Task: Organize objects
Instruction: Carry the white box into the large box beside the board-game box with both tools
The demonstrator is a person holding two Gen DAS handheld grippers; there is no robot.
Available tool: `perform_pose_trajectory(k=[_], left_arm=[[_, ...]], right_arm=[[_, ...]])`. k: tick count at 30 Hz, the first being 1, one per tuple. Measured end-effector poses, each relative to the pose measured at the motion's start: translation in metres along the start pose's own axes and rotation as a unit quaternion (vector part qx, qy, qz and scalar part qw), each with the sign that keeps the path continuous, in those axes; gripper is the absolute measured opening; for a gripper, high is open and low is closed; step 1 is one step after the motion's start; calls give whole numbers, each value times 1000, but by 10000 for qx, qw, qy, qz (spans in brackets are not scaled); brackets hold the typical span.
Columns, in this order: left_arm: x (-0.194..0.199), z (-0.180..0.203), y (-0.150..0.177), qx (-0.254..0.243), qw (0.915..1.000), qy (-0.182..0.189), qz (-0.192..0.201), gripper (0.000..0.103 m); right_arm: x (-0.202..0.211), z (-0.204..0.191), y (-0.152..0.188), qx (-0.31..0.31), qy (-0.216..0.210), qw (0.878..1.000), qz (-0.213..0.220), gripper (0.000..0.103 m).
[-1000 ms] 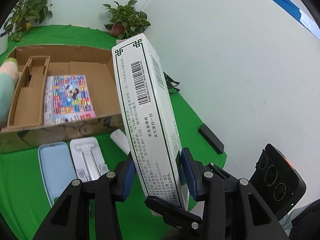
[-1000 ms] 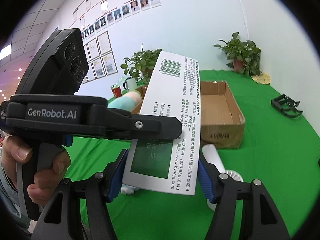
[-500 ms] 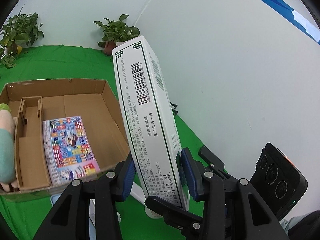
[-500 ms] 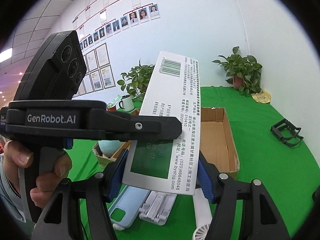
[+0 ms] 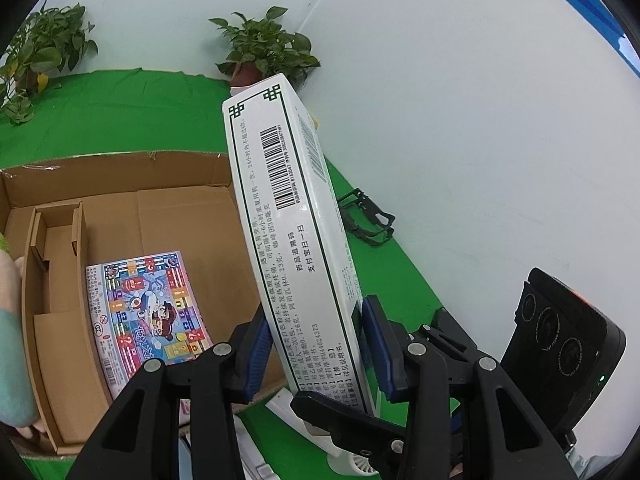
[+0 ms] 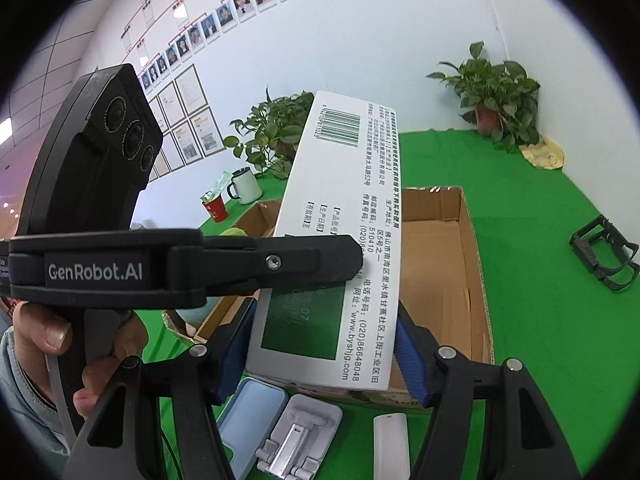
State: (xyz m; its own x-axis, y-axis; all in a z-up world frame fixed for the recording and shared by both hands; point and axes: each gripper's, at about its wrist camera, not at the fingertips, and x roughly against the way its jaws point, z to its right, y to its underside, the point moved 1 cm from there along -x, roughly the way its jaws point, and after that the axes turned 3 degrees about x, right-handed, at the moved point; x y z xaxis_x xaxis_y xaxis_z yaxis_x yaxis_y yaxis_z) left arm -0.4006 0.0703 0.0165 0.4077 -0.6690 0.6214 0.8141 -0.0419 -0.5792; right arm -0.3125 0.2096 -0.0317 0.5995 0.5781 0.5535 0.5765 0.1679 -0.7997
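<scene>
A long white medicine box (image 5: pixel 288 220) with green borders and barcodes is held up in the air by both grippers. My left gripper (image 5: pixel 318 346) is shut on its thin sides near the lower end. My right gripper (image 6: pixel 322 358) is shut across its wide face (image 6: pixel 344 240). The left gripper's black body (image 6: pixel 100 268), in a person's hand, crosses the right wrist view. The white box hangs over the near right edge of an open cardboard box (image 5: pixel 120 160), which holds a colourful booklet (image 5: pixel 148 312), cardboard dividers and a pale plush toy (image 5: pixel 12 340) at its left.
On the green cloth in front of the cardboard box lie a light blue phone case (image 6: pixel 248 424), a grey phone stand (image 6: pixel 296 440) and a white hand fan (image 6: pixel 390 444). A black bracket (image 6: pixel 604 256) lies to the right. Potted plants (image 6: pixel 496 96), a mug (image 6: pixel 244 186) and white walls stand behind.
Both grippers have carried the white box forward and a little up, over the items on the cloth, towards the cardboard box. The cardboard box now looks nearer and lower. Neither grip has changed.
</scene>
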Motion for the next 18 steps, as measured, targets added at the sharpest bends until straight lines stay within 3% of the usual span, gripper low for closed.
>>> perform_pose_trajectory(k=[7,18], left_arm=[[-46,-34,-5,267,9989,-105,-377,40],[-102,-80,3,746,9935,-96,-850,40]], right_arm=[[-40,25,7,-399,-214,9969,-648,64],[-78,51,30,-862,-392,9872,-1281,64]])
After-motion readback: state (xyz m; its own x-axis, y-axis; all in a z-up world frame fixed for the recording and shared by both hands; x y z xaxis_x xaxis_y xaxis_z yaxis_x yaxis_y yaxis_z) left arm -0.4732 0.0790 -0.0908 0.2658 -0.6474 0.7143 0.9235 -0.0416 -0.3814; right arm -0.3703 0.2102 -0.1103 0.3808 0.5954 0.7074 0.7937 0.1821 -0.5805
